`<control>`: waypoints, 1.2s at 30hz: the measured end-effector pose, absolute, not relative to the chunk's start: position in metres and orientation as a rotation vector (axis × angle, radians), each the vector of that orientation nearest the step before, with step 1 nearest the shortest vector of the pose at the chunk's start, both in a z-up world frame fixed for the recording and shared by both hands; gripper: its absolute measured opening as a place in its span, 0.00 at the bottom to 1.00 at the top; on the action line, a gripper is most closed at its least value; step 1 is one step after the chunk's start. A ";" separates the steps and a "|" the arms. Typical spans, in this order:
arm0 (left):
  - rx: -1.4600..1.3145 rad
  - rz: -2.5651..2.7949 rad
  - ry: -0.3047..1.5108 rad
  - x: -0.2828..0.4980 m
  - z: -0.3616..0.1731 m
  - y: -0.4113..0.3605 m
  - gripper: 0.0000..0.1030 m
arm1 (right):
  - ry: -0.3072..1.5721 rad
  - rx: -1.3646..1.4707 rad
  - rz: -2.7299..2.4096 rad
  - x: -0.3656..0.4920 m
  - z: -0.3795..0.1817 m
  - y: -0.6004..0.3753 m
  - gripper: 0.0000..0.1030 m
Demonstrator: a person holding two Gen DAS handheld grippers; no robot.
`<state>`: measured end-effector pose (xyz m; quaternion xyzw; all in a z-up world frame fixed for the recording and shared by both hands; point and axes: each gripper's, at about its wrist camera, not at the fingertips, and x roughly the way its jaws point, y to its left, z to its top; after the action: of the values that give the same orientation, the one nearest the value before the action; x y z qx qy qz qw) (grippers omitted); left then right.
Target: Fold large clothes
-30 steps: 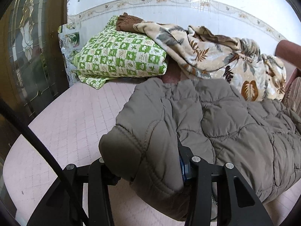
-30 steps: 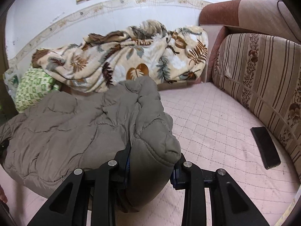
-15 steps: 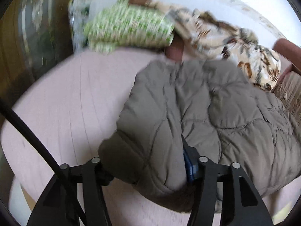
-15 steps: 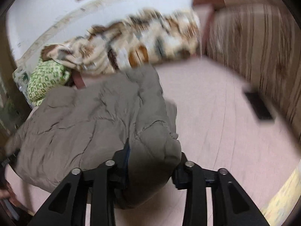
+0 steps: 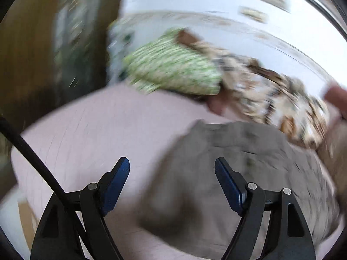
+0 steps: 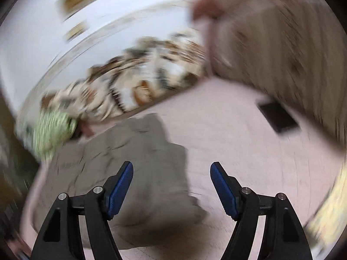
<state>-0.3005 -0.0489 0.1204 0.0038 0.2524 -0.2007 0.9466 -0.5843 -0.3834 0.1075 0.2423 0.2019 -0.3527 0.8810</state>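
Observation:
A grey-brown quilted jacket lies folded on the pink bed sheet; both views are motion-blurred. My left gripper hangs over the jacket's left edge with its jaws opening, blue pads apart and pressing on nothing. The same jacket fills the lower left of the right wrist view. Above its right edge, my right gripper has its jaws opening too, and the cloth lies free below the pads.
A green checked pillow and a leaf-print blanket lie along the white wall. A striped sofa back bounds the right side, with a flat black object on the pink sheet below it.
Both grippers let go of the jacket's folded edge and opened wide. They drew back toward the near side, and the jacket now lies on the sheet.

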 end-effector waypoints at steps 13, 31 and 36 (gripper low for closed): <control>0.335 -0.587 0.622 -0.337 0.051 -0.167 0.89 | 0.754 0.322 -0.628 -0.484 0.041 -0.346 0.86; 0.360 -0.584 0.565 -0.341 0.039 -0.169 0.90 | 0.754 0.339 -0.614 -0.481 0.029 -0.354 0.89; 0.358 -0.583 0.562 -0.341 0.038 -0.168 0.90 | 0.754 0.340 -0.617 -0.480 0.030 -0.354 0.89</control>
<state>-0.3409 -0.1682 0.0379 0.1731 0.2718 -0.2823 0.9036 -0.4801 -0.3538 0.0295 0.1625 0.3604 -0.2949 0.8699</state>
